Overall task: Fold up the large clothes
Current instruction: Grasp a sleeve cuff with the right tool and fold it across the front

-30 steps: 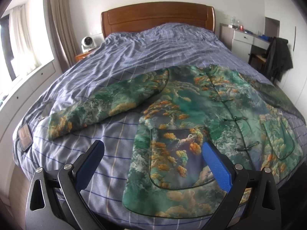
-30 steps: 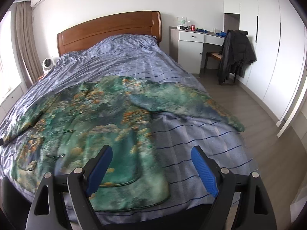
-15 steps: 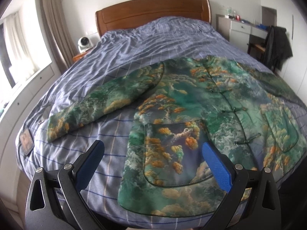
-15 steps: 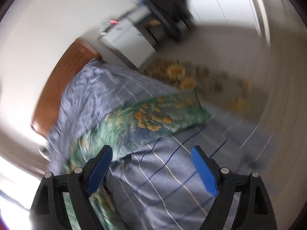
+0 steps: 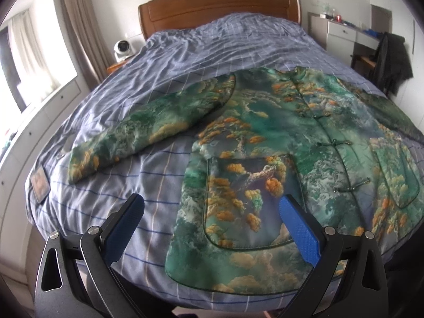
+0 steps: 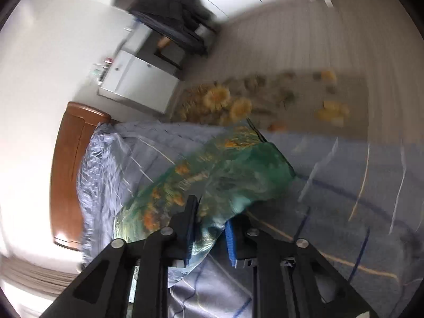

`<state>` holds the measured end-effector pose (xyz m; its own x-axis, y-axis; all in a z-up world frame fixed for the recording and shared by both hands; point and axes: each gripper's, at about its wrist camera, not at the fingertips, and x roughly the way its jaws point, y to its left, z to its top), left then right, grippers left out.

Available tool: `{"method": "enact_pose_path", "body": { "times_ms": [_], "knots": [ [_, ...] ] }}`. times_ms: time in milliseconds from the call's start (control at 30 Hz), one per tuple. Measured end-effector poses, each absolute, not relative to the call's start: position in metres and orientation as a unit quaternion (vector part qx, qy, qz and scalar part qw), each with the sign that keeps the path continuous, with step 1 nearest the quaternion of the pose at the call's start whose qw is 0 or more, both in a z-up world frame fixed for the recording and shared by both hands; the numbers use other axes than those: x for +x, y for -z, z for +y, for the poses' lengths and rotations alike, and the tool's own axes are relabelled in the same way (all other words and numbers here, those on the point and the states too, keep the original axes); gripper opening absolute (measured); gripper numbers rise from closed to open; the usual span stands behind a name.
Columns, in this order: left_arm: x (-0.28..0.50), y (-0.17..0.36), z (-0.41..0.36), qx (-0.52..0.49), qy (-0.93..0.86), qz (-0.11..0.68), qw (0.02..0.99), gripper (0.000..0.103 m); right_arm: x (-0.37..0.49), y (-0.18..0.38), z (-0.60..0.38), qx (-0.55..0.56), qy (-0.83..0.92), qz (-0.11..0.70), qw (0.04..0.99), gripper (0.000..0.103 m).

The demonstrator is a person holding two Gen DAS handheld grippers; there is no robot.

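Observation:
A green jacket with orange and white landscape print lies spread flat, front up, on the bed. Its left sleeve stretches out to the left. My left gripper is open and empty, held above the jacket's lower hem and pocket. In the right wrist view, which is rolled sideways and blurred, my right gripper is shut on the jacket's right sleeve, with the cloth pinched between the blue pads.
The bed has a blue checked cover and a wooden headboard. A small tablet lies at the bed's left edge. A white desk with a dark coat on a chair stands right. A floral rug lies beside the bed.
My right gripper rolled sideways, dropped to the right sleeve and closed on it. My left gripper pulled back slightly and stayed open.

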<state>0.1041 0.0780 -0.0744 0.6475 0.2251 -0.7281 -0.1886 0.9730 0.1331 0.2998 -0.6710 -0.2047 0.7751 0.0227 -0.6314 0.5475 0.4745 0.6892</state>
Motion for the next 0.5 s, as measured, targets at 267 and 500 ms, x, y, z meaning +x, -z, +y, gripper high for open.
{"method": "enact_pose_path", "body": {
  "times_ms": [267, 500],
  "knots": [
    [0.106, 0.085, 0.079, 0.004, -0.098, 0.413, 0.906, 0.102, 0.307, 0.061, -0.558, 0.225, 0.069, 0.227, 0.945, 0.012],
    [0.096, 0.083, 0.078, 0.002, -0.096, 0.405, 0.909, 0.102, 0.321, 0.012, -0.409, 0.065, -0.076, 0.225, 0.969, 0.011]
  ]
}}
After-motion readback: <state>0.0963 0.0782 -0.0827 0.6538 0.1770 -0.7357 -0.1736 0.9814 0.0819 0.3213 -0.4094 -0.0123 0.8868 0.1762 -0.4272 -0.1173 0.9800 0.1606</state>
